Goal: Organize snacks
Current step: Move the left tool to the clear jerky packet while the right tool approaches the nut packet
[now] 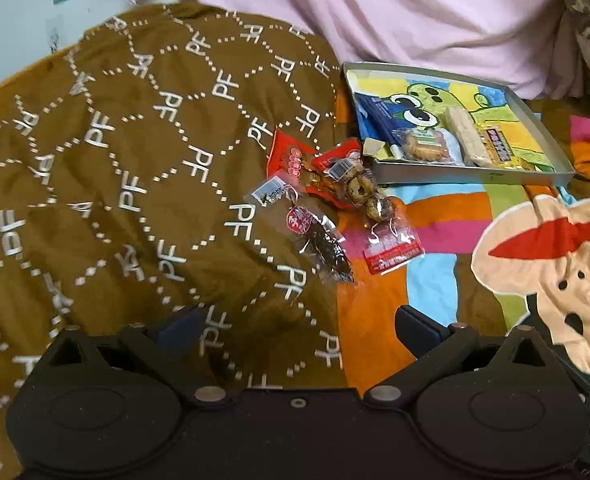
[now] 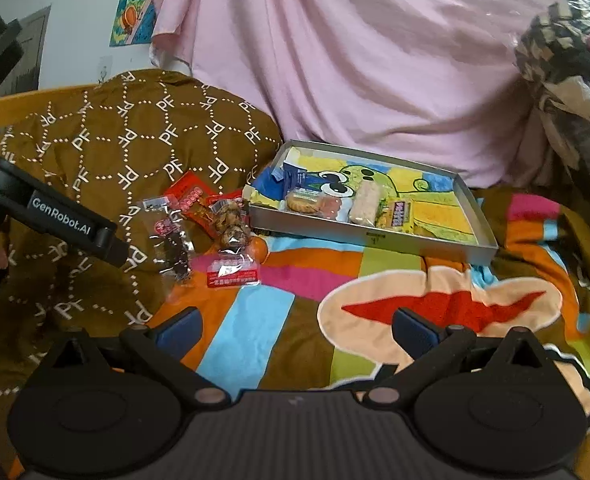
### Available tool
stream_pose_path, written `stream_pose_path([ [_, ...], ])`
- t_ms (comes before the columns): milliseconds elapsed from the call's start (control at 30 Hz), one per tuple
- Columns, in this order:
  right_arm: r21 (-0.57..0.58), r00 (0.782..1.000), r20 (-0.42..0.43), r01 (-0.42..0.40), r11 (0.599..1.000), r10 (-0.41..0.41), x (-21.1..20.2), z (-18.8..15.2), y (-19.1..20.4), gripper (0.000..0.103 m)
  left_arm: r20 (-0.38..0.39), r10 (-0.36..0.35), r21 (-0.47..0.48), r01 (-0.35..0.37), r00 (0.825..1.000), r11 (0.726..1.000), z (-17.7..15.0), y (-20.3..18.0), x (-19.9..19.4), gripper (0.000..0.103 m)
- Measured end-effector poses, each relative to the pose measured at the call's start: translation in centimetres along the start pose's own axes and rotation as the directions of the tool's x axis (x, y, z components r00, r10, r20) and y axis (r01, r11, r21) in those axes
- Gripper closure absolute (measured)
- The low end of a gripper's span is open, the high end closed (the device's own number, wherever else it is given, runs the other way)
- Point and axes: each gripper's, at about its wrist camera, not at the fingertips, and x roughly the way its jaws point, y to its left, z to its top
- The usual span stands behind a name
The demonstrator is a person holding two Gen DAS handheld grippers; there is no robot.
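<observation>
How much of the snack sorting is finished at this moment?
Partly done. Several snacks already lie in the tray, such as the pale bar. Both hand-held grippers, left and right, are open and empty. A pile of packets still waits on the blanket beside the tray.

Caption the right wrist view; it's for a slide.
Open right gripper hovers over a striped blanket, facing loose snacks beside a tray already holding several.

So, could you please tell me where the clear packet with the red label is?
In both views it lies on the striped blanket, left of the tray.
</observation>
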Motion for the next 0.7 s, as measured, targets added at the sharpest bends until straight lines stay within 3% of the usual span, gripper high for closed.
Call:
stream_pose_path([
  [267, -0.074, 1.0, 0.002, 0.022, 0.997, -0.022, 5.1, 0.6, 1.7, 0.0, 0.02, -0.047, -0.044, 0.048, 0.999, 0.998, 2.3, 0.0, 3.0, 0.001],
  [567, -0.203, 0.999, 0.018, -0.035, 0.979, 0.04, 11.2, 1.8, 5.1, 0.0, -0.054, 0.027, -0.068, -0.031, 0.998, 0.997, 3.7, 1.6, 6.1, 0.001],
  [700, -0.279, 0.998, 0.023, -0.053, 0.959, 0.062, 14.1, 2.5, 6.7, 0.0, -0.079, -0.003, -0.149, -0.009, 0.997, 0.989, 3.9, 3.0, 7.1, 0.001],
])
